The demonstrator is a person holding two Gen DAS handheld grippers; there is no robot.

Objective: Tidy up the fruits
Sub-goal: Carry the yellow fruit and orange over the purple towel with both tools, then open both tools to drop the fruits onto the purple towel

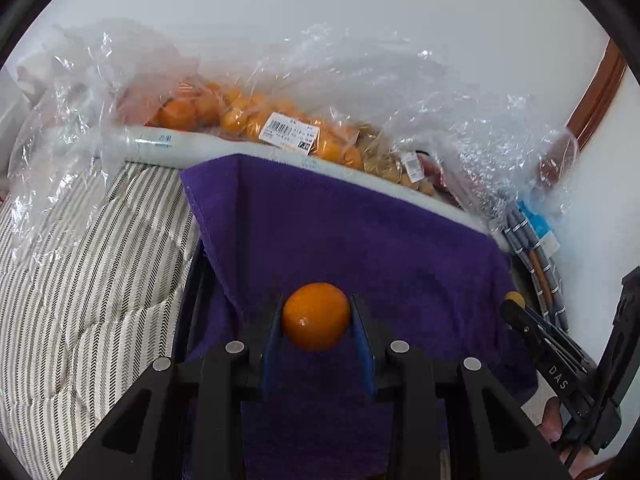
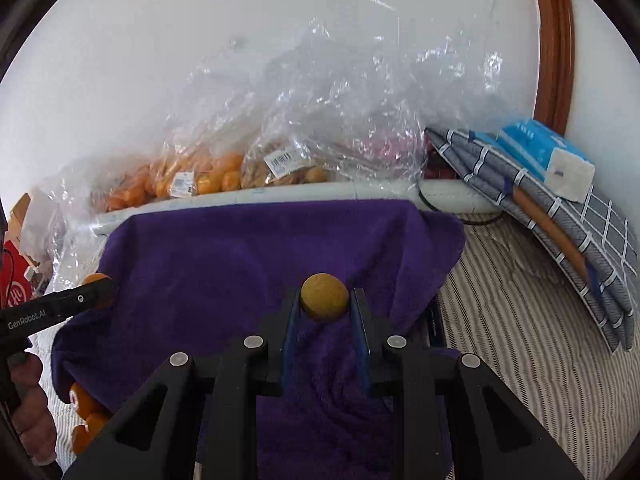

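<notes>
Fruits are held one per gripper over the purple towel (image 1: 360,232): left gripper (image 1: 317,320) clamps a glossy orange (image 1: 316,316), right gripper (image 2: 325,300) clamps a dull tan fruit (image 2: 325,297), so lower each gently before easing grip, lest they roll.

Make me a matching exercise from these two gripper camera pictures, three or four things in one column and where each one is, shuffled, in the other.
Things:
1. orange fruit
2. tan fruit
3. bagged oranges
4. blue tissue pack

Places:
A. on the folded checked cloth at right
B. in clear plastic by the wall
C. in the left gripper
D. in the right gripper

Pairs: 1-C, 2-D, 3-B, 4-A
</notes>
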